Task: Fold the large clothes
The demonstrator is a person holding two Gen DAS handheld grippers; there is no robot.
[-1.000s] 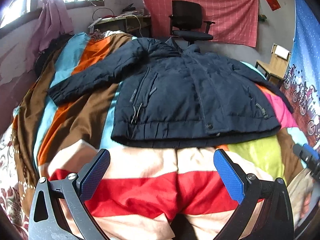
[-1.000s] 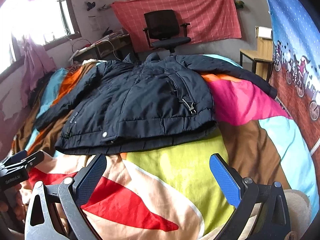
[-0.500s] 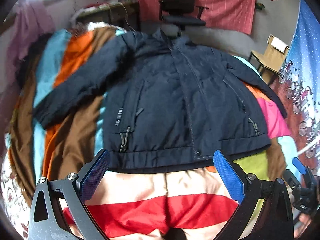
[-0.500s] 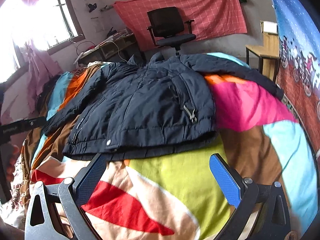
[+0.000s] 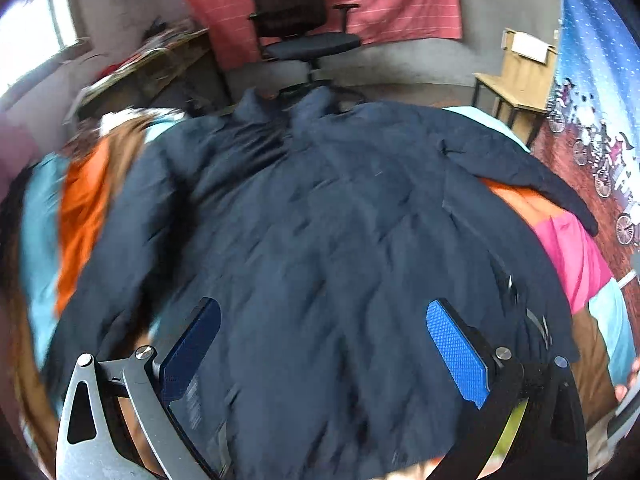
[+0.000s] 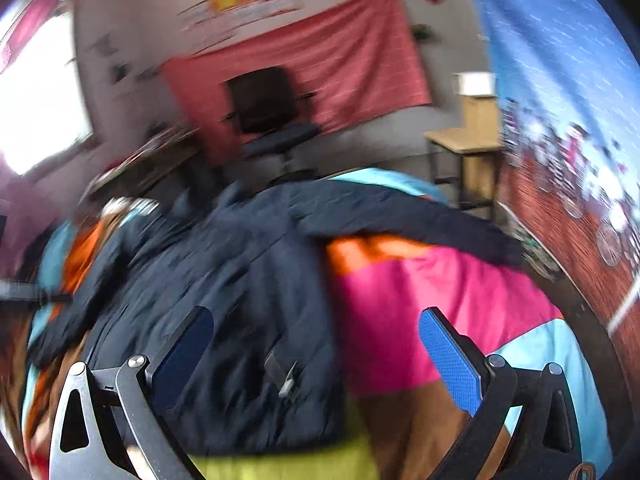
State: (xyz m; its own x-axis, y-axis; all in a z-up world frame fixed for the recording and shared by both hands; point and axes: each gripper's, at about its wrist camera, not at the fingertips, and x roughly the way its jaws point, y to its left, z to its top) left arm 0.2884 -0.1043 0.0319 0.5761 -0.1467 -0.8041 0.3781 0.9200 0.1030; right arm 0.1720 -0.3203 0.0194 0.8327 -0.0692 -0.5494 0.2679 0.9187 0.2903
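- Dark navy jacket (image 5: 328, 248) lies front-up and spread flat on a colour-block quilt (image 6: 432, 320); collar toward the office chair (image 5: 304, 20), both sleeves out to the sides; no fold made yet, by the look of it.
- Left gripper (image 5: 324, 354) hangs over the lower body of the jacket, jaws wide apart, nothing between them; right gripper (image 6: 316, 354) hangs over the jacket's right edge near the pocket zip pull (image 6: 286, 376), jaws likewise wide and empty.
- Step in hand, as I judge it: reaching in for a first hold; better to pinch both layers at hem or side seam, not the zip pull alone; padded cloth is thick, so bite deep; keep the two holds level so the fold line runs straight.
- Left view shows the whole jacket, both sleeves included, and a fingertip at the lower right rim; right view shows the right sleeve (image 6: 408, 216) lying across pink and orange panels, plus the yellow-green panel below the hem.
- Both views motion-blurred; fine detail unreliable.
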